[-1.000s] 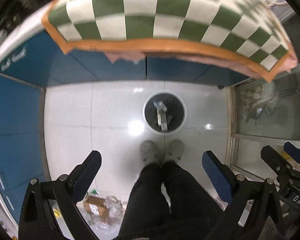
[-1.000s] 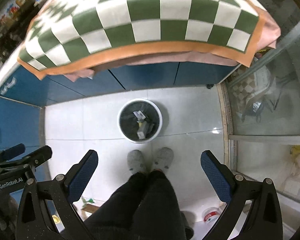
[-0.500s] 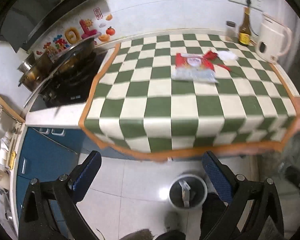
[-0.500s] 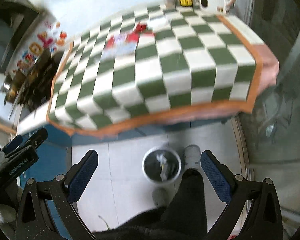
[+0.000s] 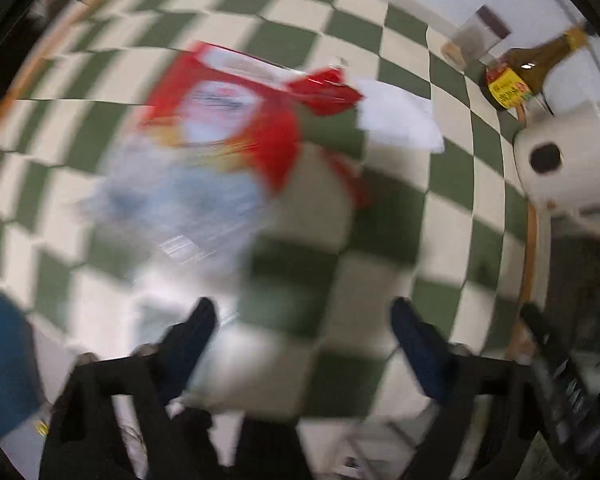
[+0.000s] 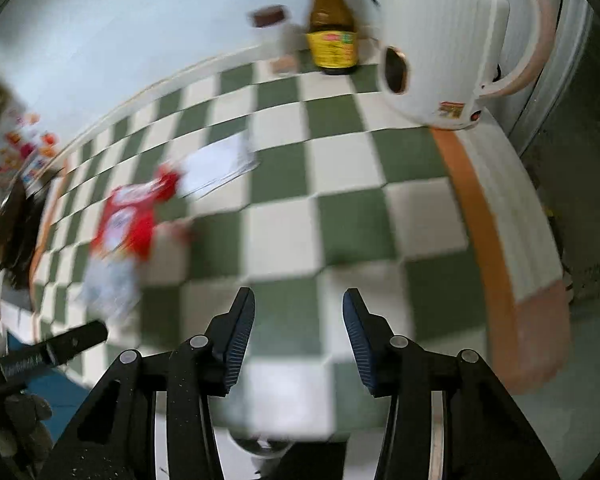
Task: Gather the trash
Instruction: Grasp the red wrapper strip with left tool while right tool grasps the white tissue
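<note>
On checkered cloth point(image 5: 452, 184): red wrapper point(image 5: 236, 112), motion-blurred.

Green-and-cream checks, red wrapper

Ahead of the left gripper point(image 5: 300, 332): green-and-cream checked tablecloth point(image 5: 452, 168) edged orange, red-and-clear snack bag point(image 5: 220, 128), white tissue point(image 5: 396, 120), white kettle point(image 5: 572, 160), brown yellow-labelled bottle point(image 5: 516, 80).

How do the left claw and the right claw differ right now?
The left claw is spread wide open; the right claw is open too, but its fingers stand much closer together. The left claw points toward the red and clear wrapper; the right claw points at bare checkered cloth. Both are empty and over the counter.
</note>
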Demonstrator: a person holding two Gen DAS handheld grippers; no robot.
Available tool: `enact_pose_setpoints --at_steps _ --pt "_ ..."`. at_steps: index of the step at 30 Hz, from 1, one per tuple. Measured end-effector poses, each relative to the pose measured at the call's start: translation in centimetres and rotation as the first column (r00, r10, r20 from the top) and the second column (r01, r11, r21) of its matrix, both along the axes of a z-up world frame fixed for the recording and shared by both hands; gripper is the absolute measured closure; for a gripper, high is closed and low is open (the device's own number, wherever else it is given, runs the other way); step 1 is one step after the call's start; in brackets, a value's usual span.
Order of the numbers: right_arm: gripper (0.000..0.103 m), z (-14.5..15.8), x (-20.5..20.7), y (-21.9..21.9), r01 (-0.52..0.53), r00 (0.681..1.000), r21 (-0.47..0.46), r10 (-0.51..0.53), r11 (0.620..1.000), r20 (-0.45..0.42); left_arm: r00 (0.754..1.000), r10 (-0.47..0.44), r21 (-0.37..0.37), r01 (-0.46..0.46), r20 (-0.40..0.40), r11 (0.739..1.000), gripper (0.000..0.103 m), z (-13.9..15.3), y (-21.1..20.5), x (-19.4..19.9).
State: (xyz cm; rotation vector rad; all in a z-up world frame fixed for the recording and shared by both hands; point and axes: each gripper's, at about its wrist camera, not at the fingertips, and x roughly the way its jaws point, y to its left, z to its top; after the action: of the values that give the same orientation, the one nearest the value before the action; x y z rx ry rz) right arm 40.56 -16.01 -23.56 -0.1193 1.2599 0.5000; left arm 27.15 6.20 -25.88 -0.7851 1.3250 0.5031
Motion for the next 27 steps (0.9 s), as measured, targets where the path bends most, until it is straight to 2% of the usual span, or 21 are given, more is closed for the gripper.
enact_pose_setpoints --at_steps 2,3,4,5,6,8,10,11,13,17,20,21,22,23,24,25,27 --pt "0.055 -1.3 2.8 -0.2 0.011 1.000 -0.014 -0.011 1.000 -0.017 0.999 0.039 -0.055 -0.039 -0.003 0.998 0.048 -2.0 0.6 2.7" --pt "0.055 -1.8 3.7 -0.2 0.011 1.000 -0.020 -0.012 1.000 -0.023 0.998 0.059 -0.072 -0.059 -0.008 0.996 0.050 -2.8 1.0 3.8" --pt "0.055 -2.1 4.4 -0.2 0.012 0.999 -0.022 -0.012 1.000 -0.031 0.997 0.076 -0.079 -0.076 -0.012 0.994 0.055 -3.5 1.3 4.6" --pt "0.055 -2.5 5.1 -0.2 0.012 0.999 -0.019 -0.012 1.000 -0.037 0.996 0.089 -0.077 -0.090 -0.011 0.993 0.066 -4.0 1.6 5.1" --pt "0.055 -2.8 5.6 0.0 0.009 0.999 -0.013 -0.009 1.000 -0.041 0.995 0.099 -0.074 -0.100 -0.012 0.992 0.071 -4.2 1.7 5.4" --pt "0.054 -3.1 6.0 0.7 -0.009 0.999 -0.007 0.008 1.000 -0.044 0.994 0.103 -0.034 -0.104 -0.020 0.994 0.096 -4.3 1.6 5.6" --pt "0.051 -3.5 6.4 2.3 -0.035 0.998 0.017 0.035 0.999 -0.055 0.997 0.064 0.048 -0.062 -0.033 0.997 0.096 -3.8 1.3 5.7" --pt "0.047 -3.8 6.8 3.5 -0.047 0.996 0.042 0.050 0.998 -0.070 0.998 0.040 0.109 -0.034 -0.054 0.993 0.097 -3.5 1.3 5.7" --pt "0.046 -4.4 7.6 6.5 -0.074 0.993 0.101 0.083 0.992 -0.088 0.996 0.020 0.208 -0.001 -0.090 0.978 0.097 -3.1 1.9 5.4" --pt "0.044 -5.9 8.7 12.9 -0.124 0.985 0.137 0.139 0.983 -0.099 0.992 0.042 0.278 -0.007 -0.121 0.960 0.097 -2.8 3.7 4.5" --pt "0.044 -8.0 9.1 17.5 -0.175 0.979 0.082 0.182 0.981 -0.091 0.990 0.039 0.301 0.002 -0.132 0.953 0.097 -2.7 4.1 4.4" --pt "0.044 -8.2 8.8 18.4 -0.192 0.979 0.057 0.195 0.980 -0.054 0.990 0.032 0.314 0.013 -0.137 0.949 0.097 -2.5 4.0 4.4" --pt "0.057 -8.1 8.4 19.2 -0.210 0.978 0.029 0.210 0.977 -0.002 0.990 0.023 0.329 0.024 -0.138 0.944 0.097 -2.2 3.8 4.3" --pt "0.078 -8.5 8.0 19.8 -0.226 0.974 -0.015 0.226 0.974 0.012 0.990 0.013 0.343 0.036 -0.139 0.938 0.097 -1.9 3.5 4.3" --pt "0.085 -8.5 7.4 20.0 -0.226 0.972 -0.040 0.228 0.973 0.057 0.990 0.002 0.355 0.048 -0.139 0.934 0.097 -1.8 3.2 4.5" --pt "0.099 -8.8 7.1 19.9 -0.228 0.972 -0.038 0.230 0.973 0.052 0.991 -0.011 0.368 0.061 -0.136 0.928 0.097 -1.7 2.6 4.3" --pt "0.099 -8.6 6.3 18.9 -0.213 0.974 -0.035 0.214 0.977 0.066 0.991 -0.037 0.395 0.085 -0.127 0.915 0.097 -0.7 2.0 3.7"
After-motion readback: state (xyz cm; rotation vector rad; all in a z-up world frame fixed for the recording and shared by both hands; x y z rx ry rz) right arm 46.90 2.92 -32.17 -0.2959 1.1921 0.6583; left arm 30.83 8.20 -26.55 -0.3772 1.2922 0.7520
